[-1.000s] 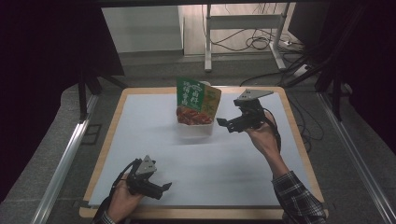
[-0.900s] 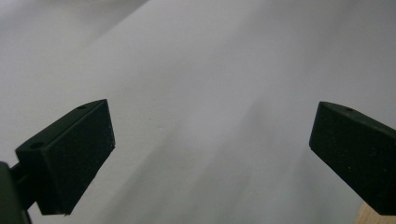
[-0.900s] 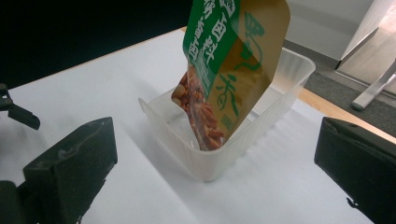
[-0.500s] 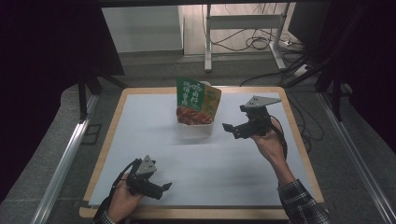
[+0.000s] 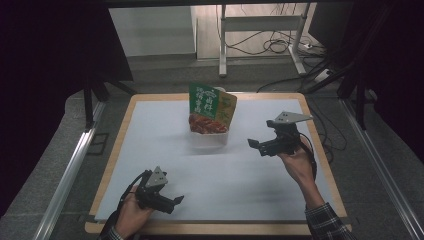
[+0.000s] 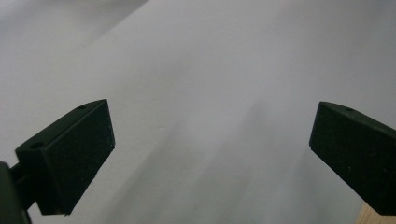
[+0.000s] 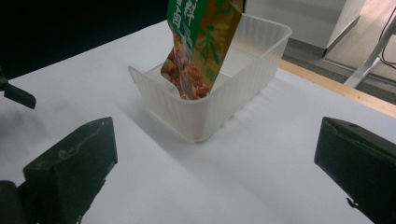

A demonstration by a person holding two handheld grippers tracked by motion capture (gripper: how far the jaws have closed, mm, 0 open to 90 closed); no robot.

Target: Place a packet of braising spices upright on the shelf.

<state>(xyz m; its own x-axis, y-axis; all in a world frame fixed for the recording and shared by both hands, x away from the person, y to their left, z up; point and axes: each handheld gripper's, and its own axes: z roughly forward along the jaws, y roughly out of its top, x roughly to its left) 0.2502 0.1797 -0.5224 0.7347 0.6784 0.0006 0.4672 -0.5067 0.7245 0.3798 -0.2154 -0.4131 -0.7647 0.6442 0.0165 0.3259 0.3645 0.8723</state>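
- Green and yellow snack pouch [image 7: 198, 44] standing upright inside a clear plastic tub [image 7: 205, 116], bottom end down in it, top sticking well above the rim.
- Leaning a bit toward one wall of the tub, though hard to tell from the high view whether it actually touches that wall.
- Tub [image 5: 209, 137] sitting on the white sheet [image 5: 220, 175], toward the far middle of the table [image 5: 320, 155], pouch [image 5: 211, 107] poking up out of it.
- Right gripper [image 5: 260, 146] off to the right of the tub, near but clearly apart, held above the sheet and pointing toward the tub.
- Jaws spread wide in the right gripper view [image 7: 215, 172], nothing between them, tub and pouch straight ahead past the tips.
- Right hand [image 5: 299, 165] wrapped around the back of it, plaid sleeve [image 5: 327, 222] at the bottom edge.
- Left gripper [image 5: 172, 202] way down at the near left corner of the sheet, well apart from the tub, low to the surface.
- Jaws also wide apart there [image 6: 210, 149], just bare white sheet in the gap, a sliver of wooden table edge at the lower right.
- Left hand [image 5: 131, 215] gripping it from below.
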